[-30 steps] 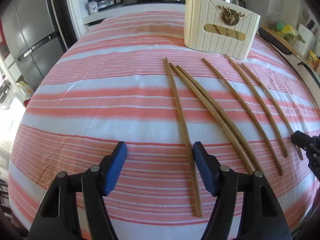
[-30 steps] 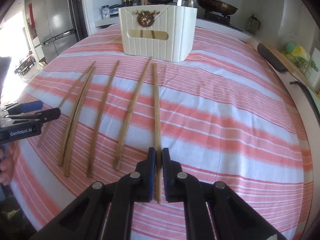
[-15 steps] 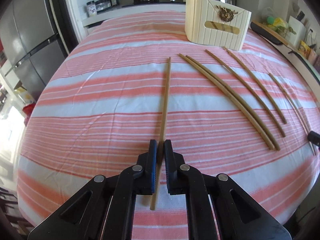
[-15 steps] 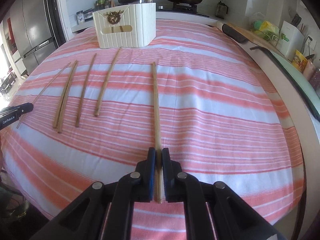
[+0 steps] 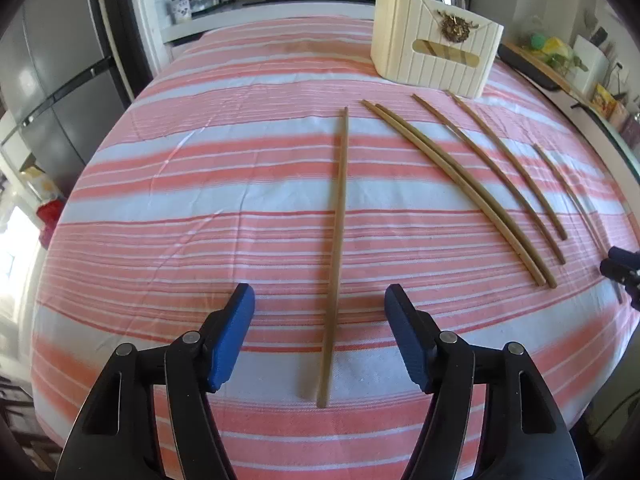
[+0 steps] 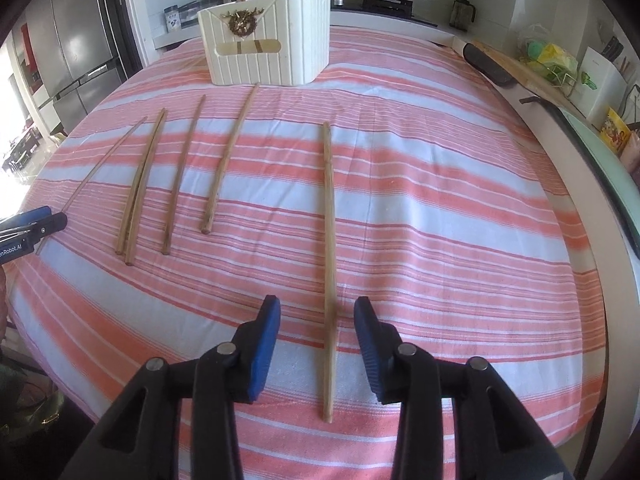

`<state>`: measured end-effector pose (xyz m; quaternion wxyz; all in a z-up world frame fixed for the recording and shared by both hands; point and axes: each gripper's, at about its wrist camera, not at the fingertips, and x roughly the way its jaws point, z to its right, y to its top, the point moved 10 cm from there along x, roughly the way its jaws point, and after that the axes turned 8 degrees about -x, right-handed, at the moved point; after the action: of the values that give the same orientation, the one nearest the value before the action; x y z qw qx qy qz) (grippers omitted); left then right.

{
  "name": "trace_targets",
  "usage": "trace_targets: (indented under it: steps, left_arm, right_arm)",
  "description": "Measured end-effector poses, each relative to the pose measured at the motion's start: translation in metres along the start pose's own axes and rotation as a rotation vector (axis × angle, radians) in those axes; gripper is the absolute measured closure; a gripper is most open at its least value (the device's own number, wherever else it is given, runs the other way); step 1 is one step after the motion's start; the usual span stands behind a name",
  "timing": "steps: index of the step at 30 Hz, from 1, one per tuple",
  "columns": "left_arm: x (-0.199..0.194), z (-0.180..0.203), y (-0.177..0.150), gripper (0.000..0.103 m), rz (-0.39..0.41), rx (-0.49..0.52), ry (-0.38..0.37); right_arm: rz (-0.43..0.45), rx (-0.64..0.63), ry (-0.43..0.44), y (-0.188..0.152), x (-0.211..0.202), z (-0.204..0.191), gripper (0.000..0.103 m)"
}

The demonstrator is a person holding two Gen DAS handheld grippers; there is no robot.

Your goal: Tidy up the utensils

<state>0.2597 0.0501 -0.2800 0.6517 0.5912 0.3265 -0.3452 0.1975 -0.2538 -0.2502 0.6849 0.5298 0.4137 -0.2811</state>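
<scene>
6 wooden chopsticks (image 6: pixel 329 264) lie on the striped cloth (image 6: pixel 440 200) — 1 between each pair of wide-open jaws, left gripper (image 5: pixel 320 338) and right gripper (image 6: pixel 316 338), neither holding anything. 1 cream holder (image 6: pixel 266 46) stands beyond. The left gripper reads "enRobot.AI".

Both grippers have let go. The left gripper (image 5: pixel 320 316) now straddles its chopstick (image 5: pixel 336 256) lying on the tablecloth. The right gripper (image 6: pixel 317 320) likewise straddles its chopstick (image 6: pixel 329 240).

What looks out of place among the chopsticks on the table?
Nothing is damaged or spilled. One chopstick lies apart on the right, between the open right gripper; another lies apart on the left, between the open left gripper.
</scene>
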Motion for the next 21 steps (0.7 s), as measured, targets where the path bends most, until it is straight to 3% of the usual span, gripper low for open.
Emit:
trace_targets:
  steps: [9, 16, 21]
  left_arm:
    - [0.011, 0.012, 0.016, 0.031, -0.089, 0.079, -0.073]
    - [0.043, 0.014, 0.052, 0.031, -0.147, 0.150, -0.054]
    - [0.062, 0.023, 0.079, 0.037, -0.171, 0.179, -0.038]
  right_arm:
    - [-0.063, -0.088, 0.067, 0.013, 0.009, 0.000, 0.062]
    - [-0.145, -0.115, 0.132, 0.043, 0.036, 0.004, 0.062]
    - [-0.136, -0.090, 0.143, 0.078, 0.058, 0.011, 0.063]
